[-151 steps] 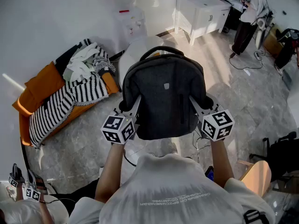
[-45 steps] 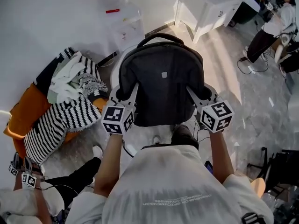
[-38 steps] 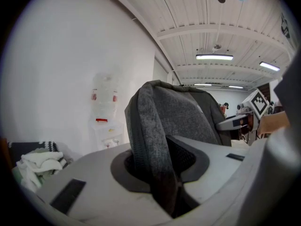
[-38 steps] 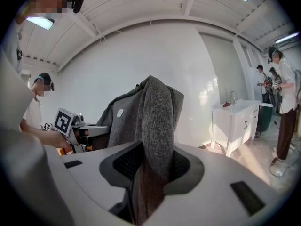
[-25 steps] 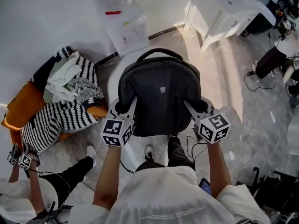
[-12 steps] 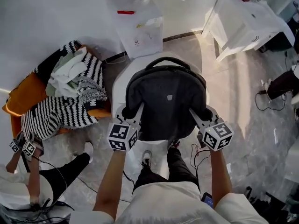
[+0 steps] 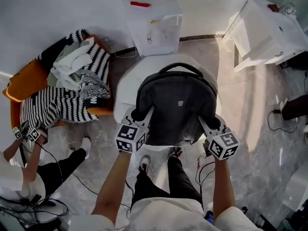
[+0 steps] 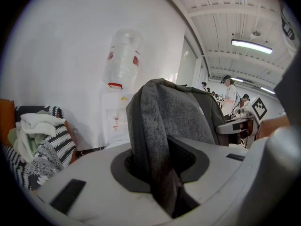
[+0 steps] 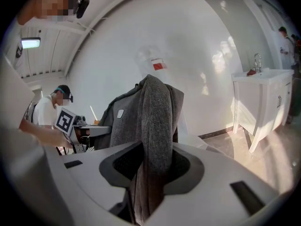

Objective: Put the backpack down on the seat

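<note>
In the head view a dark grey backpack (image 7: pixel 176 105) hangs upright, top handle away from me, right over a white rounded seat (image 7: pixel 126 82). My left gripper (image 7: pixel 140 115) is shut on the backpack's left edge and my right gripper (image 7: pixel 211 122) is shut on its right edge. In the left gripper view a fold of grey backpack fabric (image 8: pixel 151 126) is pinched in the left gripper (image 8: pixel 157 171). The right gripper view shows the same kind of fold (image 9: pixel 155 117) clamped in the right gripper (image 9: pixel 149 171). The backpack's bottom is hidden, so whether it touches the seat I cannot tell.
A water dispenser (image 7: pixel 156 20) stands against the wall behind the seat. An orange sofa piled with striped blankets (image 7: pixel 60 97) is at the left. A white cabinet (image 7: pixel 272 30) stands at the right. Another person (image 7: pixel 24 162) crouches at lower left beside floor cables.
Both grippers and the backpack have come down and forward over the white seat. The grip on both edges is unchanged.
</note>
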